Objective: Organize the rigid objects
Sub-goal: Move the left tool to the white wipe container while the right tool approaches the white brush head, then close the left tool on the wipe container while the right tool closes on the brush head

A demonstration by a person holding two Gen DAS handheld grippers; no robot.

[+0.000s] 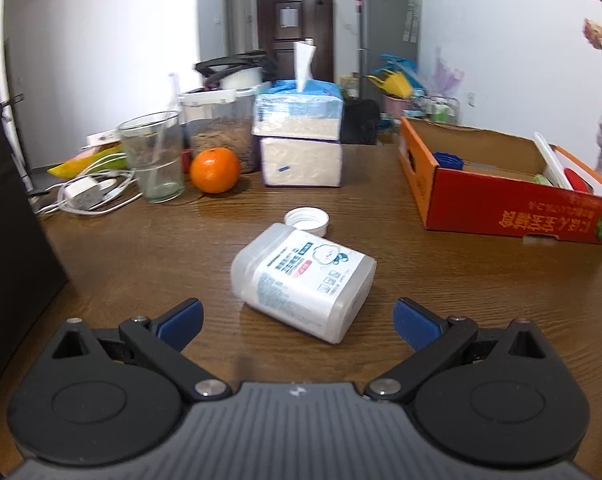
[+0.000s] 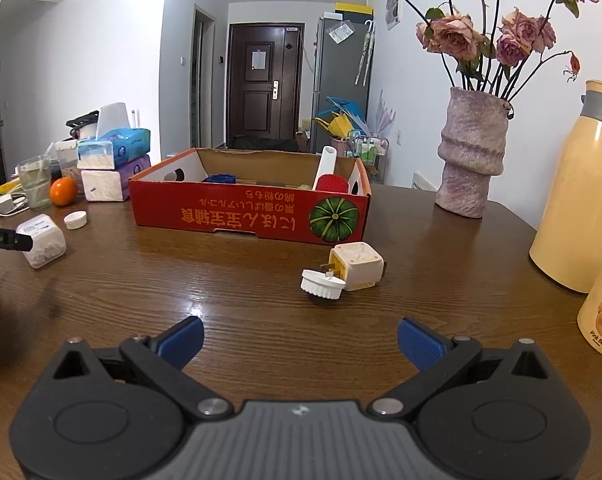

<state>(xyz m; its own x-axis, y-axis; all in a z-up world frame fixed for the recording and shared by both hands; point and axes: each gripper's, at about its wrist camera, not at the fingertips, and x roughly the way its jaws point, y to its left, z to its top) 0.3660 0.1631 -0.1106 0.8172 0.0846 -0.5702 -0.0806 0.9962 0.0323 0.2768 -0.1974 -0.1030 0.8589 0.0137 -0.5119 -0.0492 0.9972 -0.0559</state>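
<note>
Both grippers lined up on loose items, nothing picked yet

Left gripper [image 1: 297, 322], jaws spread, sits just short of the tipped jar [image 1: 303, 282], well left of the box [image 1: 501, 200] (its cap [image 1: 307, 220] lies beside it); right gripper [image 2: 299, 340], also spread and empty, faces the plug [image 2: 355, 266] before the box: next, probably close on the jar

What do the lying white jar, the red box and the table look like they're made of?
Jar: translucent, frosted-looking plastic with a glossy printed label; the contents show dimly through the wall. Red box: printed cardboard, with brown raw board showing inside. Table: dark wood grain with a sheen; solid wood or veneer can't be told.
</note>
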